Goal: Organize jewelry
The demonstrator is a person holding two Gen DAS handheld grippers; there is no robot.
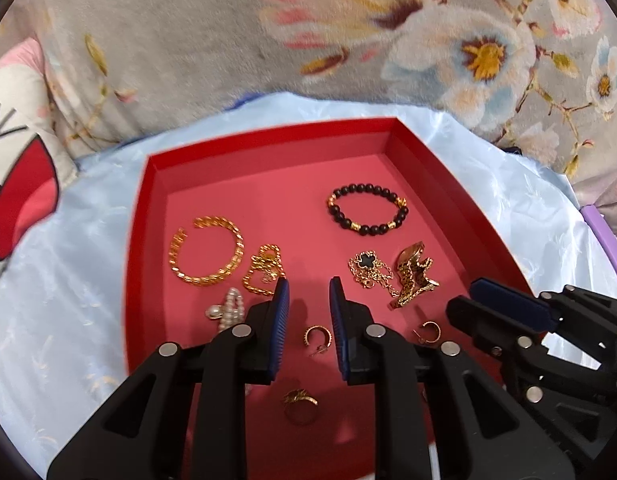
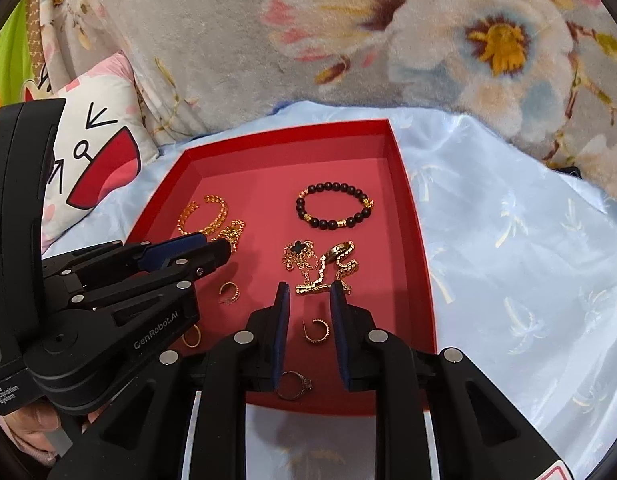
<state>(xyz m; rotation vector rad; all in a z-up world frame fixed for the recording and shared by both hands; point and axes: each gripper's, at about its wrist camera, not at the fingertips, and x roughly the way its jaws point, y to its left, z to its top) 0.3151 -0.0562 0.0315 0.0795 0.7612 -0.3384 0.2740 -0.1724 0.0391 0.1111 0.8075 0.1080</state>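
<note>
A shallow red tray (image 1: 148, 216) is lying on a pale blue satin cloth (image 1: 68, 280) spread over a floral blanket (image 1: 188, 40); whether a bed or a desk is carrying them cannot be told. All the jewelry is resting inside the tray. A black bead bracelet (image 1: 366, 210) is sitting toward the far right corner, well apart from a gold chain bangle (image 1: 208, 252) at the left. A smaller gold chain piece (image 1: 264, 270) is lying just beside the bangle, its near edge hidden by a finger. A clover-pendant chain (image 1: 366, 268) and a gold link band (image 1: 414, 276) are tangling together, so their ends are hard to separate. A pearl piece (image 1: 228, 308) is partly covered by the left gripper (image 1: 308, 292), whose fingers are standing spread with nothing between the pads, hovering above a small hoop earring (image 1: 317, 338). A second hoop (image 2: 316, 330) is lying beneath the right gripper (image 2: 310, 294), whose fingers are likewise parted and gripping nothing. Two rings are showing near the tray's front wall: one (image 1: 300, 404) blurred, the other (image 2: 294, 384) half hidden behind a pad. A cartoon cushion (image 2: 96, 152) is being cut off at the left, and part of a hand (image 2: 32, 432) is showing at the lower left edge.
</note>
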